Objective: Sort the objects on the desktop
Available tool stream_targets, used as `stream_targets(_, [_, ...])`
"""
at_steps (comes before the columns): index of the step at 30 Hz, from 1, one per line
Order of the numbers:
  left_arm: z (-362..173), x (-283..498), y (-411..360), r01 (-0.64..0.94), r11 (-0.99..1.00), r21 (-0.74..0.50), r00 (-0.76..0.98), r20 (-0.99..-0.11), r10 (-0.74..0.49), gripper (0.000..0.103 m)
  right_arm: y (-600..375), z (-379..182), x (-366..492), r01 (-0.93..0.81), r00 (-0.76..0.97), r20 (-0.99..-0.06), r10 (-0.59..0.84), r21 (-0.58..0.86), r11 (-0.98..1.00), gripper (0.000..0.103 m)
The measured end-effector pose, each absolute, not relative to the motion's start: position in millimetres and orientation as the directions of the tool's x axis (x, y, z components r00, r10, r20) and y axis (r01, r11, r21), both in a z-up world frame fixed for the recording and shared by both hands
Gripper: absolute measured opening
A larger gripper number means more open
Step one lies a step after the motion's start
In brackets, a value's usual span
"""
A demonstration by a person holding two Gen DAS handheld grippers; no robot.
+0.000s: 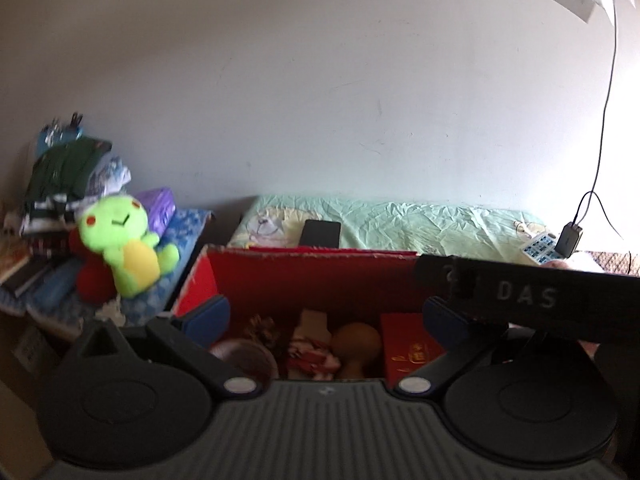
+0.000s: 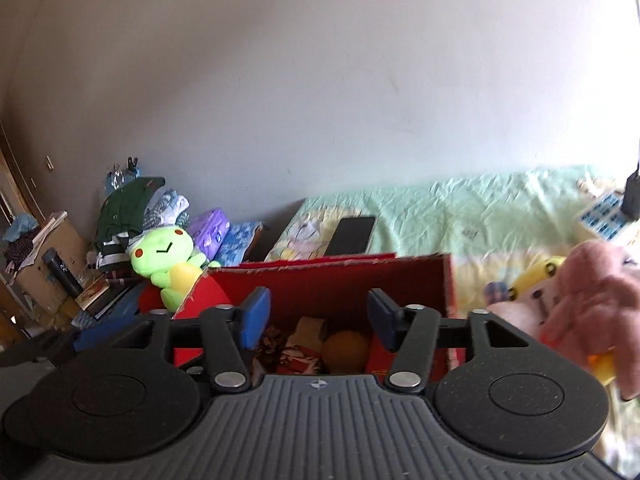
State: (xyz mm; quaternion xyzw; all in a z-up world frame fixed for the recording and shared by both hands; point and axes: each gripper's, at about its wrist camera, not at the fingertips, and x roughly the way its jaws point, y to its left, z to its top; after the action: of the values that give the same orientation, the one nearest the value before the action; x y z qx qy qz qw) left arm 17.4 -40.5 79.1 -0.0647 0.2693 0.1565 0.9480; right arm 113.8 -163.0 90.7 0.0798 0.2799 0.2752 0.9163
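Both the left gripper (image 1: 326,316) and the right gripper (image 2: 318,314) hang with jaws apart and empty above the red box (image 2: 340,280) of trinkets.

A plain, pale grey-white painted wall (image 1: 300,100) fills most of the view, marked with a few faint scuffs. Below it lies a bed covered with a crinkled mint-green sheet (image 1: 420,220) printed with pale yellow cartoon patches. A thin black cable (image 1: 606,112) hangs down the wall on the right. Soft daylight brightens the right side. At far left stands a brown cardboard carton (image 2: 48,256) beside a brown wooden edge.
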Motion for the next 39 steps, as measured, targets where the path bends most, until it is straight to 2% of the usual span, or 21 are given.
stream_targets(4, [77.8, 5.6, -56.7, -0.327, 0.943, -0.068, 0.804, -0.544, 0.239, 0.103, -175.8, 93.3, 104.4, -0.476, 0.712, -0.445, 0.543, 0.263, 0.839, 0.075])
stream_targets(11, [69.2, 7.6, -98.3, -0.255, 0.964, -0.08, 0.771, -0.618, 0.152, 0.103, -201.5, 91.0, 91.6, -0.474, 0.711, -0.452, 0.539, 0.258, 0.842, 0.076])
stream_targets(15, [63.5, 9.6, -125.9, -0.185, 0.979, -0.09, 0.757, -0.648, 0.084, 0.103, -223.7, 83.5, 77.4, -0.414, 0.772, -0.431, 0.467, 0.216, 0.884, 0.083])
stream_targets(20, [48.7, 10.2, -160.8, -0.099, 0.992, -0.083, 0.728, -0.685, 0.015, 0.103, -246.7, 66.9, 73.4, -0.369, 0.76, -0.486, 0.431, 0.223, 0.902, 0.083])
stream_targets(27, [15.5, 1.7, -169.5, -0.089, 0.992, -0.086, 0.649, -0.761, -0.008, 0.103, -254.1, 39.6, 63.9, -0.373, 0.693, -0.582, 0.425, 0.216, 0.902, 0.081])
stream_targets(35, [-15.4, -0.8, -130.8, -0.145, 0.984, -0.1, 0.482, -0.876, -0.018, 0.103, -218.4, 11.7, 59.9, -0.396, 0.548, -0.739, 0.392, 0.183, 0.9, 0.076])
stream_targets(39, [-16.9, -6.3, -96.9, -0.229, 0.972, -0.056, 0.437, -0.898, 0.051, 0.103, -190.0, 12.7, 61.5, -0.414, 0.522, -0.772, 0.364, 0.144, 0.899, 0.076])
